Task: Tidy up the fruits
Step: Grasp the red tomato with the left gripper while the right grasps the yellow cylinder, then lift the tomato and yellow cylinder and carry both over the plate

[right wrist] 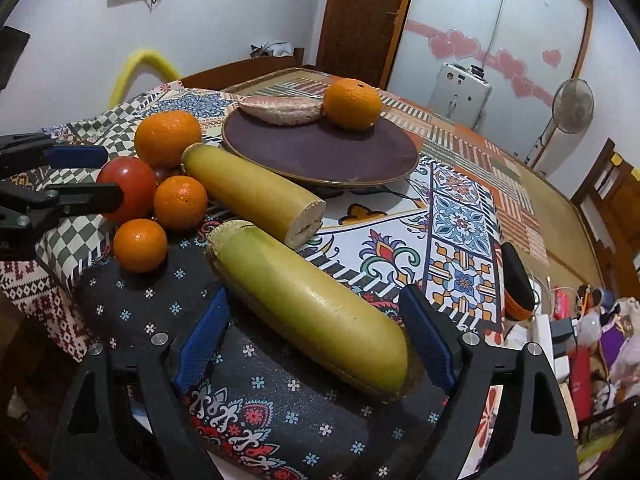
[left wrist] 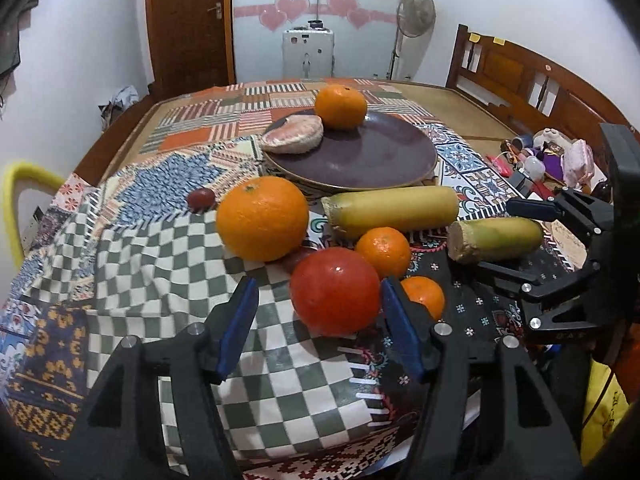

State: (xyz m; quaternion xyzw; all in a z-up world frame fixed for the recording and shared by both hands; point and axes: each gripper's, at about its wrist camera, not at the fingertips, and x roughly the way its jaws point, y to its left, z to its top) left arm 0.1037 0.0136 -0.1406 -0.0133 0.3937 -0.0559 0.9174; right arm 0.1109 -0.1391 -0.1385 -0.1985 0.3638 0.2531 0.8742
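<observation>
A dark purple plate [left wrist: 372, 156] [right wrist: 304, 152] holds an orange [left wrist: 341, 106] [right wrist: 352, 98] and a pinkish fruit piece [left wrist: 294, 135] [right wrist: 282, 110]. On the cloth lie a large orange [left wrist: 262, 218] [right wrist: 167, 138], a red tomato [left wrist: 335, 291] [right wrist: 128, 186], two small oranges [left wrist: 384, 251] [left wrist: 426, 294], a yellow banana piece [left wrist: 392, 210] [right wrist: 256, 194] and a greenish banana piece [left wrist: 496, 239] [right wrist: 316, 308]. My left gripper [left wrist: 318, 308] is open around the tomato, its right pad close to the fruit. My right gripper [right wrist: 314, 326] is open around the greenish banana piece.
A small dark red fruit [left wrist: 201, 199] lies left of the large orange. Clutter [right wrist: 580, 328] sits at the table's right edge. A yellow chair back [left wrist: 24, 184] stands at the left. A fan [left wrist: 416, 12] and a door [left wrist: 188, 20] are behind.
</observation>
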